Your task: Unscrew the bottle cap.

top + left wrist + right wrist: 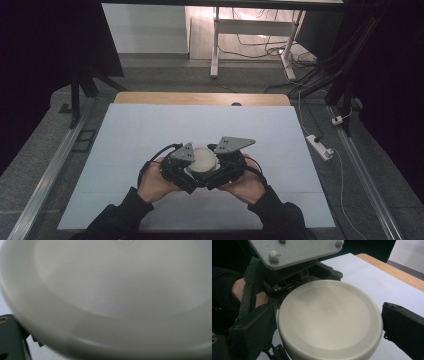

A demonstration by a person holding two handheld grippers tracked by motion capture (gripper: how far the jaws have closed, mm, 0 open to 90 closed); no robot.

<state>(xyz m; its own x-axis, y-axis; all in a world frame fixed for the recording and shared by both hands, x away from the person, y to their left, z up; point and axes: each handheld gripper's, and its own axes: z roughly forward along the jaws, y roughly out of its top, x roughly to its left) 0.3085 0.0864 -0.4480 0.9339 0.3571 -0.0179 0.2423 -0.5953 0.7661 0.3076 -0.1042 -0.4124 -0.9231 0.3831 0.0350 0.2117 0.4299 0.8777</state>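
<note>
A: Right gripper (329, 322) has its jaws spread on either side of an upturned white bowl (329, 320), one touching the rim, the other just clear.

B: And the left gripper (181, 170)?

A: Pressed close against the bowl; cannot tell its jaws. Bowl sits mid-table (150, 130), seemingly grasped, move unfinished.
</note>
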